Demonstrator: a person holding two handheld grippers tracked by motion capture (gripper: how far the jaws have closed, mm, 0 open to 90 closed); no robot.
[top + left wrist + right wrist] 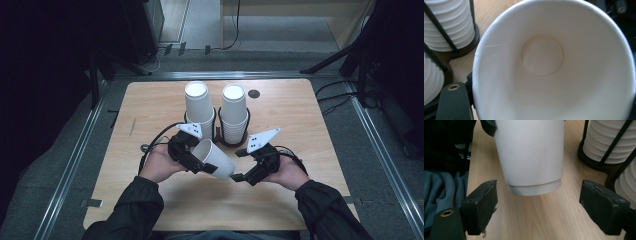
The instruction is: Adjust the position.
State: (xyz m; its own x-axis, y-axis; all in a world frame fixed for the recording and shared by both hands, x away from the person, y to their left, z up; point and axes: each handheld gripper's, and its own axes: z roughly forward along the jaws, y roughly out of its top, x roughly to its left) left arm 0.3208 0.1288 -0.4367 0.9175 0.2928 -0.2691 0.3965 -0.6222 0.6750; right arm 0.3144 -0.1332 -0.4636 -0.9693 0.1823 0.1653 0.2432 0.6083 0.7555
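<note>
Paper cup (216, 159) at centre frame in the high view, tipped on its side above the table (150, 210), mouth toward my left gripper (196, 162). Left jaws clamp its rim. My right gripper (239, 176) stands wide open, jaws either side of the cup's base, not touching. Two cup stacks (199, 107) sit in the rack behind. Risk: a thin rim grip may buckle the wall or let the cup twist free.

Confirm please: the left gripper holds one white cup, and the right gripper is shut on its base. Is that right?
Not quite. The left gripper does hold the white cup, but the right gripper is open: in the right gripper view its jaws stand wide on either side of the cup's base, without touching it.
</note>
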